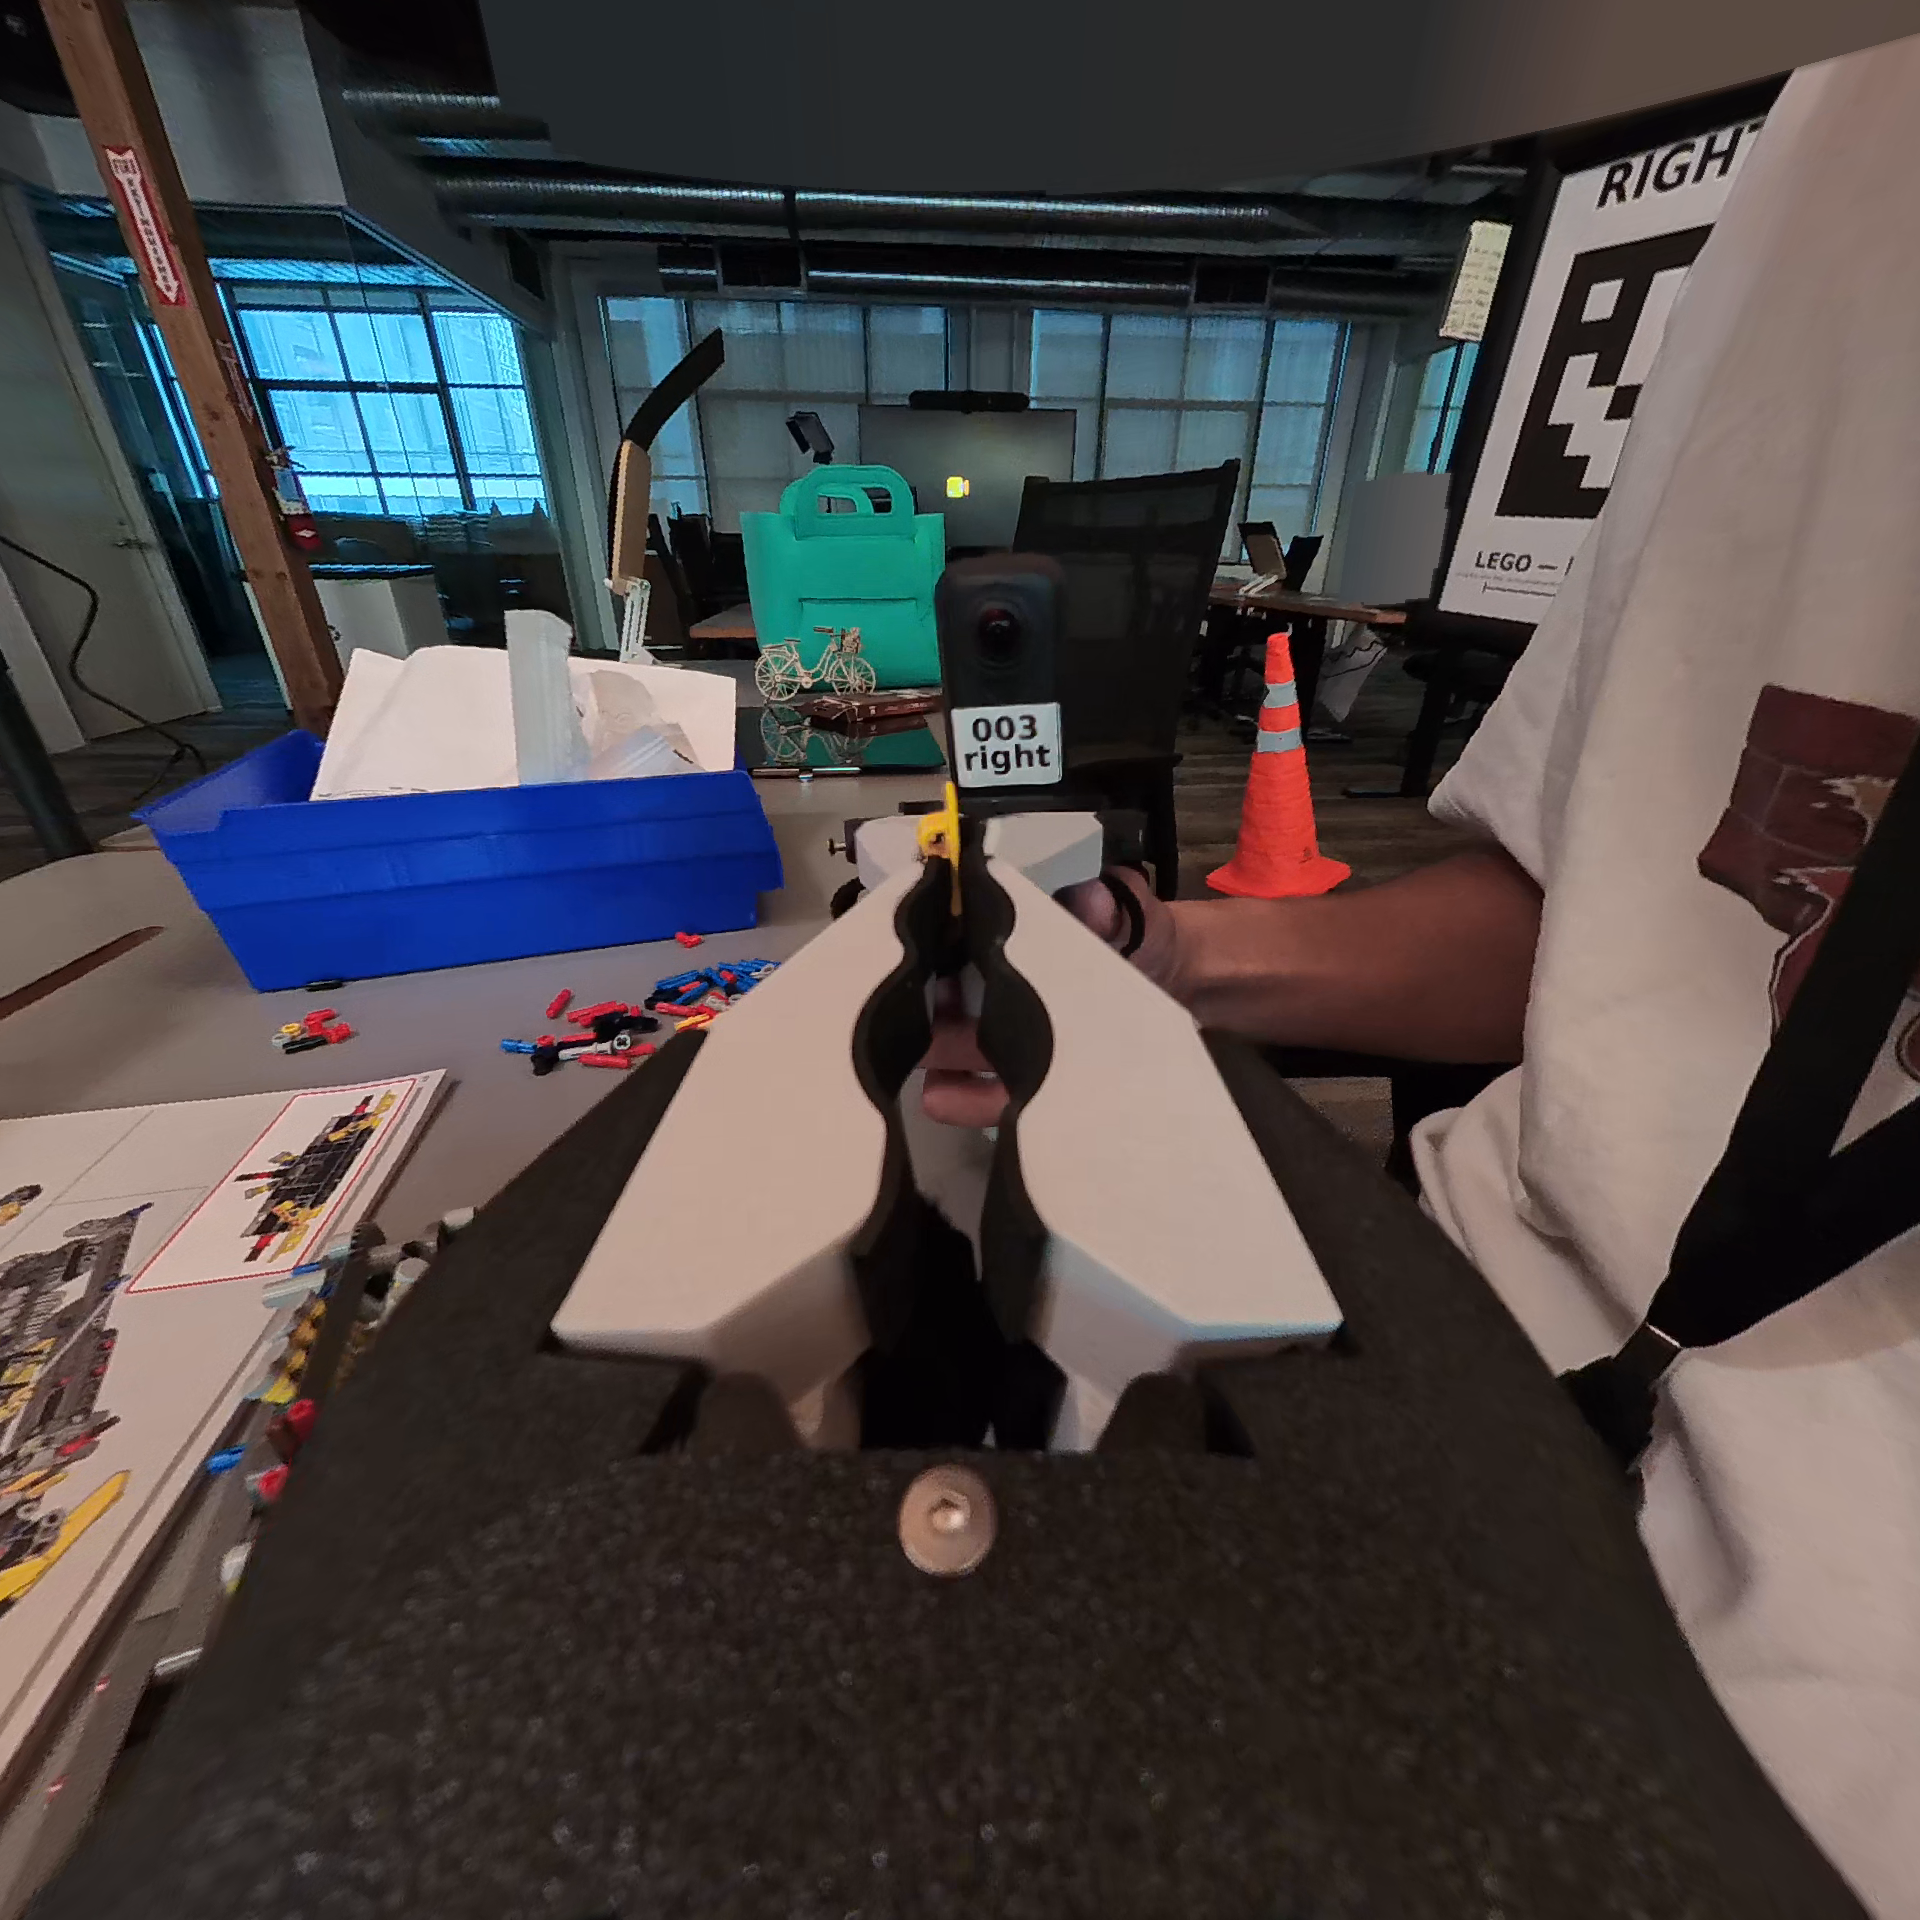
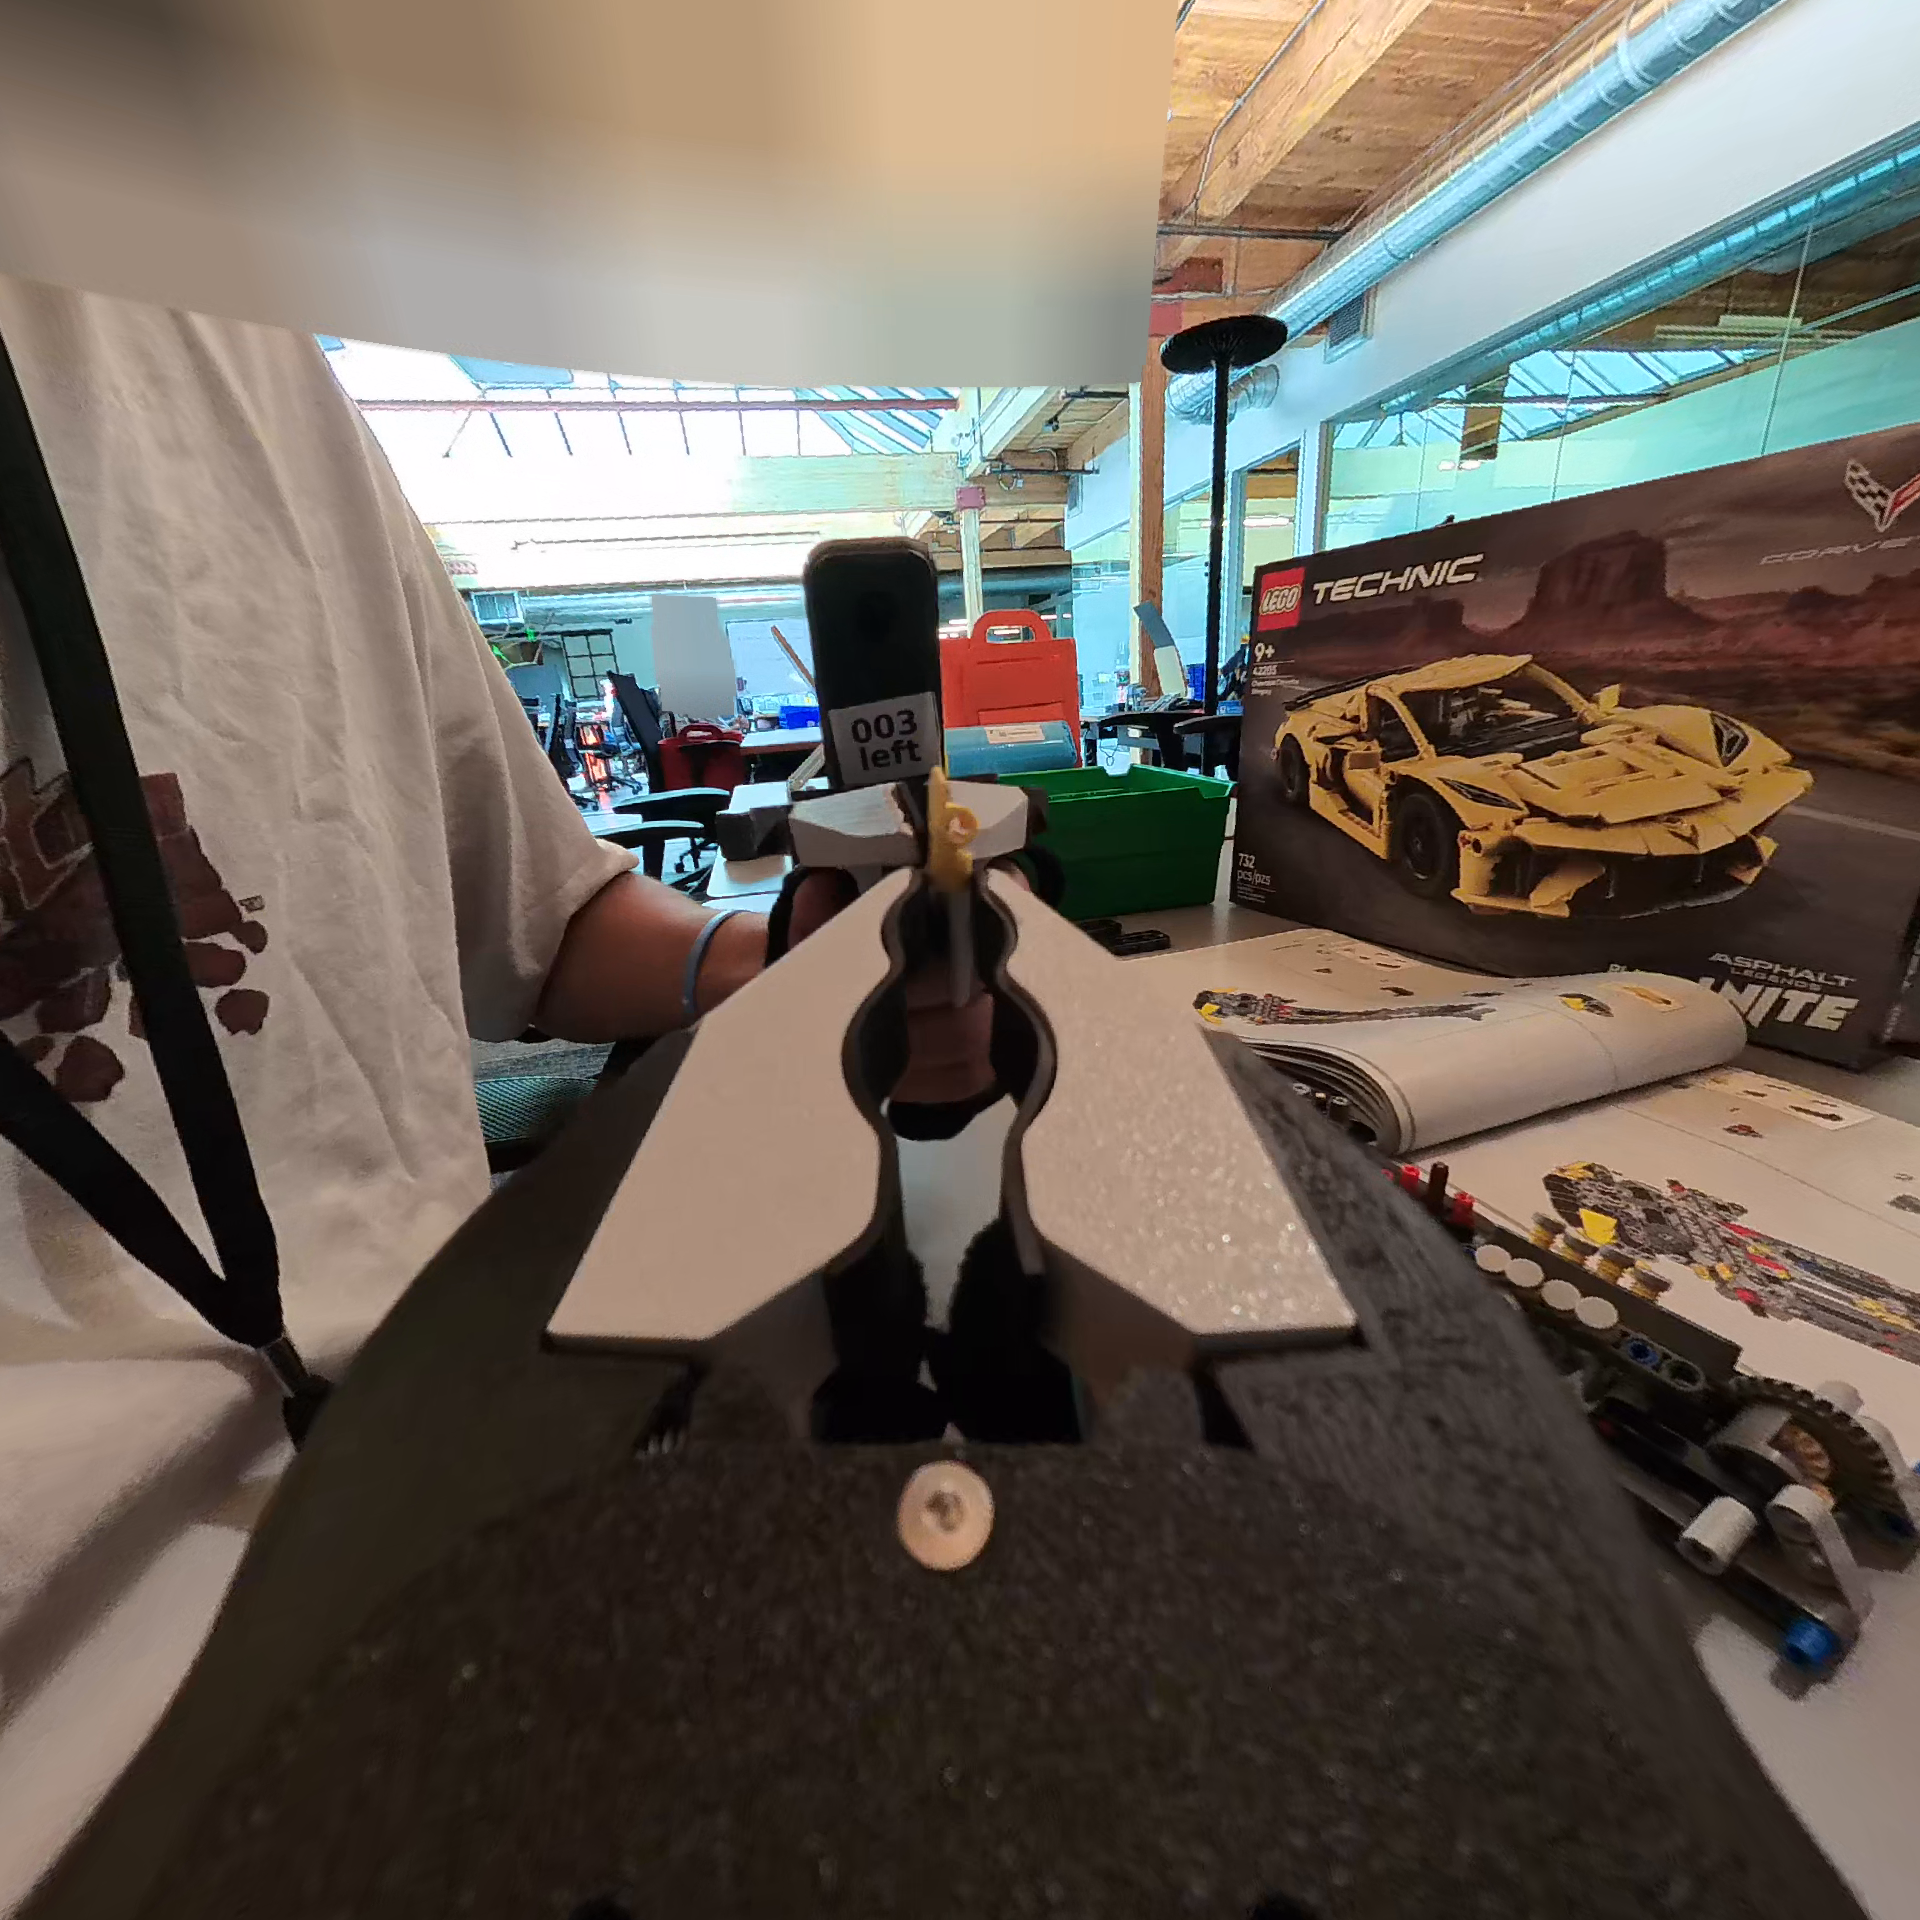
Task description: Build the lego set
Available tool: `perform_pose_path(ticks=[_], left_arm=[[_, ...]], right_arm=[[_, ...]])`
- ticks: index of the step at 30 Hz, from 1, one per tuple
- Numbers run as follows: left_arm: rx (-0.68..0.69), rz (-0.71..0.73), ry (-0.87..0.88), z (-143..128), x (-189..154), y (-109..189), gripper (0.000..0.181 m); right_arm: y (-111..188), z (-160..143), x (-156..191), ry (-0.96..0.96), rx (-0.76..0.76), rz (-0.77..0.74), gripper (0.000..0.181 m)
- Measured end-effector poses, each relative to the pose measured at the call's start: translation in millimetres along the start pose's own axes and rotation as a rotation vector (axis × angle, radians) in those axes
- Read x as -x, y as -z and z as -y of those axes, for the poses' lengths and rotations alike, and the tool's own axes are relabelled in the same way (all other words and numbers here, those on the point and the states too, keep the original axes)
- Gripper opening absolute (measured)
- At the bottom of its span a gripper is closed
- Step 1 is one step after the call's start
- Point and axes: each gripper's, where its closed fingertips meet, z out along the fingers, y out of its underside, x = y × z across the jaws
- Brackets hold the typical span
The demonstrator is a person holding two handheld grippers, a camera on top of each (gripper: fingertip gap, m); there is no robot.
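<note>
Both grippers raised tip to tip over the table, sharing one small yellow piece.

Left wrist view: left gripper (image 1: 948, 883) fingers pressed together on the yellow piece (image 1: 941, 831) at 12 o'clock; right gripper (image 1: 971, 844) faces it, just behind. Loose red and blue pins (image 1: 644, 1013) at 10 o'clock, blue bin (image 1: 468, 873) beyond, open manual (image 1: 156, 1299) at 8 o'clock.
Right wrist view: right gripper (image 2: 951, 883) fingers likewise closed on the same yellow piece (image 2: 948, 831); left gripper (image 2: 904, 821) opposite. Partly built chassis (image 2: 1714, 1403) at 4 o'clock, set box (image 2: 1579, 748) at 2 o'clock.
Judgement: a hand-over or re-grip; keep one clamp firm before loosening the other, tips aligned, or the piece drops.
</note>
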Motion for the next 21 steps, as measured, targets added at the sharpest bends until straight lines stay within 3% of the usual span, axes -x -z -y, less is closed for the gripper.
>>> perform_pose_path(ticks=[10, 21], left_arm=[[0.065, -0.06, -0.062, -9.4, -10.2, -0.7, 0.0], [0.09, -0.005, -0.044, -9.8, -1.7, -0.6, 0.001]], right_arm=[[3.0, 6.4, 8.2, -0.08, -0.039, 0.071, 0.006], [2.5, 1.5, 0.1, -0.025, -0.004, 0.009, 0.006]])
